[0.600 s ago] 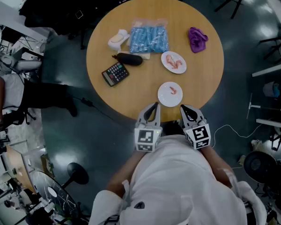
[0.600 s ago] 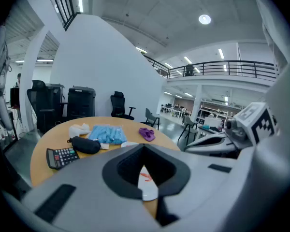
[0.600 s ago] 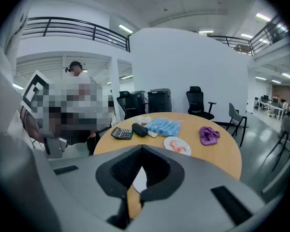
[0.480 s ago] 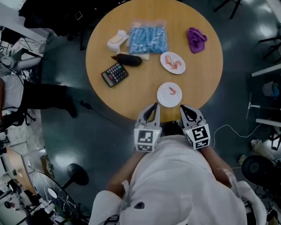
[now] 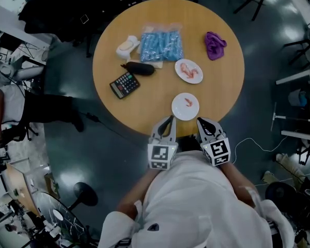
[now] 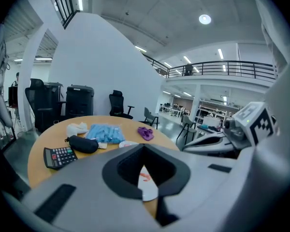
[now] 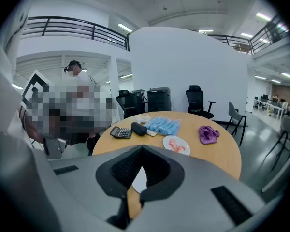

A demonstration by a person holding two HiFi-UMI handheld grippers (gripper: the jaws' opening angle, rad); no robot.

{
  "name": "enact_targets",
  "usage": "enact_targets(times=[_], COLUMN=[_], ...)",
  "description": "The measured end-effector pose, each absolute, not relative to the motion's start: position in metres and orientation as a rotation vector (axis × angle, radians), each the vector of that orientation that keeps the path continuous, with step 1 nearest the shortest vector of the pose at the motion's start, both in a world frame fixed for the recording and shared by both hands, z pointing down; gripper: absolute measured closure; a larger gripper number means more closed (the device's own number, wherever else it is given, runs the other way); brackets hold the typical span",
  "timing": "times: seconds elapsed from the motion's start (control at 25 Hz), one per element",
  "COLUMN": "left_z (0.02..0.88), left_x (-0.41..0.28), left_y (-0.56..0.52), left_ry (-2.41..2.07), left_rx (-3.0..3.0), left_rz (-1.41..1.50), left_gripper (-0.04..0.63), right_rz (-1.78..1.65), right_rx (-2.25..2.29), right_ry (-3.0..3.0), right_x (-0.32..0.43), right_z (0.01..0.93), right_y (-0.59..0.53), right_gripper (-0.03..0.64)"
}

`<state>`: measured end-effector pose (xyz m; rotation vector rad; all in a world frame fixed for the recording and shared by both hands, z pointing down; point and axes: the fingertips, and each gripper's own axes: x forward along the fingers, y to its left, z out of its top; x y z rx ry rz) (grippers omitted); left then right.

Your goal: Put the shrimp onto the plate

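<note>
Little has shifted since the earlier frames: both tools stay at the counter's near rim, and only the head view has slid a touch, so the objects sit slightly further left in it. The left tool (image 5: 168, 122) and the right tool (image 5: 204, 123) are both closed, tips together, with nothing between them, and they angle down toward the round counter (image 5: 144, 105), a smooth, pale wooden disc with a clean curved edge. Just beyond the tips, and between them, lies the near plate (image 5: 178, 112), small, round and white, close to the near edge; one small pink shrimp (image 5: 188, 102) rests on it. Further in and slightly right is the far plate (image 5: 198, 78), the same shape, carrying more curled pink shrimp pieces (image 5: 187, 70). A crumpled purple cloth (image 5: 215, 44) lies toward the far right rim. At the far middle sits a clear, crinkly bag of blue packets (image 5: 161, 46), with a soft white bundle (image 5: 126, 47) to its left, a black oval pouch (image 5: 140, 68) just nearer, and a dark calculator (image 5: 125, 84) near the left edge. Bare wood stays open to the right of both plates and between the near plate and the calculator. Around the counter the floor (image 5: 119, 154) is dark and glossy.
</note>
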<state>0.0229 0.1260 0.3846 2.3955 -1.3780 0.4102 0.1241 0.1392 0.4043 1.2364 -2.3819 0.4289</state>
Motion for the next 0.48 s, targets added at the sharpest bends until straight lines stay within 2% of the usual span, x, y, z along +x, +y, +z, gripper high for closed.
enact_targets(times=[0.48], left_z=[0.399], left_x=[0.026], left_y=[0.118], left_ry=[-1.384], left_rx=[2.369], left_rz=[0.416], left_gripper=[0.588], right_rz=[0.517], right_rx=[1.286], right_ry=[-2.356], right_x=[0.129], right_z=[0.416], right_y=[0.125], right_gripper=[0.600])
